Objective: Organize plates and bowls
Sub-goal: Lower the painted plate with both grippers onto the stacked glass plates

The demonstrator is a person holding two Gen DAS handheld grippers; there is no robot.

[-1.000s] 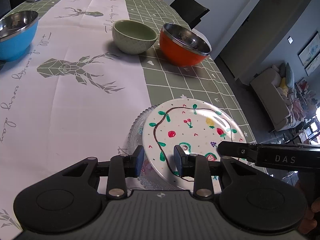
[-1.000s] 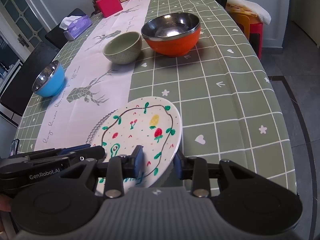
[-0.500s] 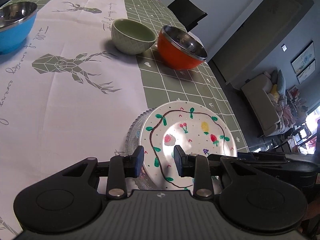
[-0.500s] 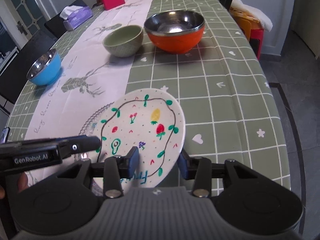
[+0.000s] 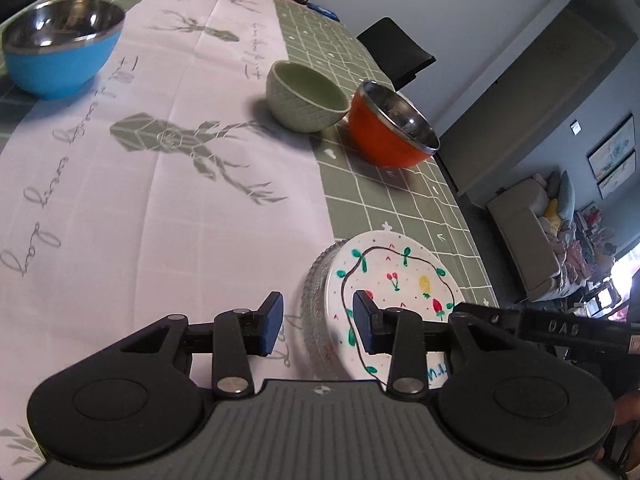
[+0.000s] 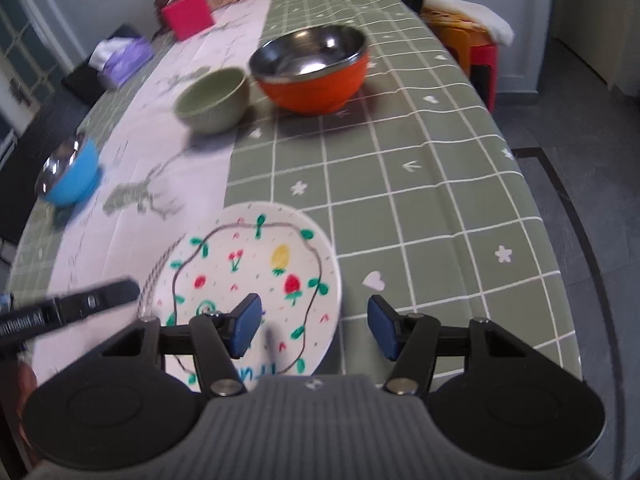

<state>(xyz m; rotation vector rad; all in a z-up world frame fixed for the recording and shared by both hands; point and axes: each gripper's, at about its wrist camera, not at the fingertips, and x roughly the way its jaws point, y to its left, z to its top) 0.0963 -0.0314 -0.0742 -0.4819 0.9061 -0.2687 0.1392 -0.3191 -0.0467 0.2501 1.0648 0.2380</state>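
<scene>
White-glazed and painted with fruit and a looping vine, the painted plate (image 5: 394, 288) lies low and right of centre in the left wrist view, stacked on a ribbed clear glass plate (image 5: 316, 304) whose edge shows along its left side. The left gripper (image 5: 316, 322) has its jaws opening: the left rims of both plates sit in the gap between its blue pads, with neither pad seen pressing on them. In the right wrist view the painted plate (image 6: 256, 280) fills the lower centre of the frame, and the right gripper (image 6: 314, 328) straddles its near right rim, one pad over the plate's face, the other outside over the green checked tablecloth (image 6: 420, 184); these jaws are opening too and stand clear of the rim. Part of the left gripper enters that view as a dark bar at the lower left, blurred. Further up the table, the pale green bowl (image 5: 306, 98) stands just beside the orange bowl (image 5: 390, 126); the green one is empty, and the orange one shows only its steel lining. A blue bowl (image 5: 60, 46) sits well apart in the upper left, its steel inside also bare.
</scene>
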